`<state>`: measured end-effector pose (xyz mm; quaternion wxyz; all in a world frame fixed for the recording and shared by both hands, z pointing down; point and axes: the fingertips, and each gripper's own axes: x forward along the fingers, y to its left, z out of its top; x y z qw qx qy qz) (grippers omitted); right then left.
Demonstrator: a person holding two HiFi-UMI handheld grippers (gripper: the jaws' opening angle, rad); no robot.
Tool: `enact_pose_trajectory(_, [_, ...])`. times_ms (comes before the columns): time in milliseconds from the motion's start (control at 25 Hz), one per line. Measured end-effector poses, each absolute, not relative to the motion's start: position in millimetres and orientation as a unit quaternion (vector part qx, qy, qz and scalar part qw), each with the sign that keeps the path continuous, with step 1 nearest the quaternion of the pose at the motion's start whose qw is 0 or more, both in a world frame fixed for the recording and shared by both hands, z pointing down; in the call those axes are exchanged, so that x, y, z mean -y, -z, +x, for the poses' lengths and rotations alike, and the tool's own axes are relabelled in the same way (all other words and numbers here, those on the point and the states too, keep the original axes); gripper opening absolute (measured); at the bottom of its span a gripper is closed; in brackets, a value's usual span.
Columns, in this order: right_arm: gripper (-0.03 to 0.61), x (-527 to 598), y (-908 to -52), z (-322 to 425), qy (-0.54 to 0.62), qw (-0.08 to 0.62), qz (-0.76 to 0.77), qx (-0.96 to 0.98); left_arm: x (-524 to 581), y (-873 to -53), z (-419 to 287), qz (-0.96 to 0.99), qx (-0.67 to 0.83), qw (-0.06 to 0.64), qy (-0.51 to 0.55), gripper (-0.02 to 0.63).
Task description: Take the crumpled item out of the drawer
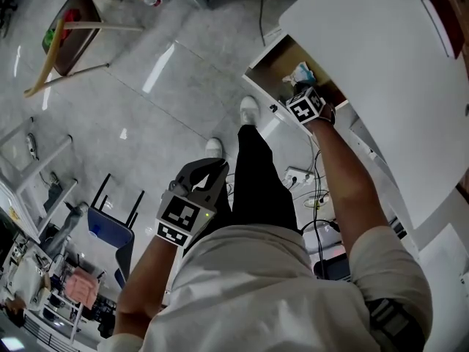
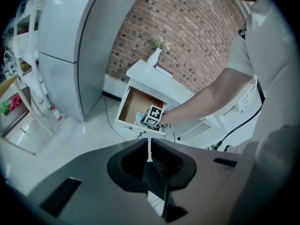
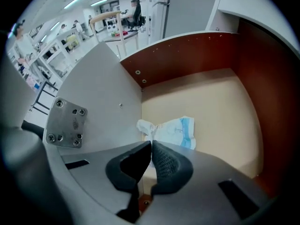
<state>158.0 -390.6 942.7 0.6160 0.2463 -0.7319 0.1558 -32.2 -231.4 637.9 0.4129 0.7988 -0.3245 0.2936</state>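
**Head view.** The right gripper (image 1: 306,107), marker cube on top, reaches into the open drawer (image 1: 270,66) of a white cabinet. The crumpled item (image 1: 300,72), pale with a touch of blue, lies on the drawer floor just beyond it. The left gripper (image 1: 193,195) hangs near the person's waist over the glossy grey floor (image 1: 146,86), well apart from the drawer.

**Left gripper view.** The left gripper's (image 2: 149,144) dark, matte jaws are pressed together with nothing between them. Far off stand the drawer (image 2: 133,106), the right gripper's cube (image 2: 154,116) and a red brick wall (image 2: 187,27).

**Right gripper view.** The right gripper's (image 3: 151,146) jaws are closed tip to tip; one pad is ribbed. Their tips sit right at the near edge of the crumpled item (image 3: 171,129), a wrinkled white sheet-like wad with a light blue band. Whether a fold of it is pinched cannot be told. It lies on the smooth beige drawer floor (image 3: 211,102), close to the white panel on the left. Reddish-brown wooden walls (image 3: 187,55) enclose the drawer, and a square metal plate (image 3: 65,123) with screws is fixed to the panel.
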Motion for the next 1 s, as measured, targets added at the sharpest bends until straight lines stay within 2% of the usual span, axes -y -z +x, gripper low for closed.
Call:
enact_pose_trajectory(560, [0.029,380.5,-870.4,154.0,-0.148,0.589,0.300,0.735,199.0,-598.1,-44.3,0.818,0.325,0.385,-0.277,0.026])
enact_pose_trajectory(1000, [0.029,329.4,-774.2,132.6,-0.129,0.568,0.326,0.745,148.2,-540.0,-72.2,0.846,0.321,0.349,-0.244,0.026])
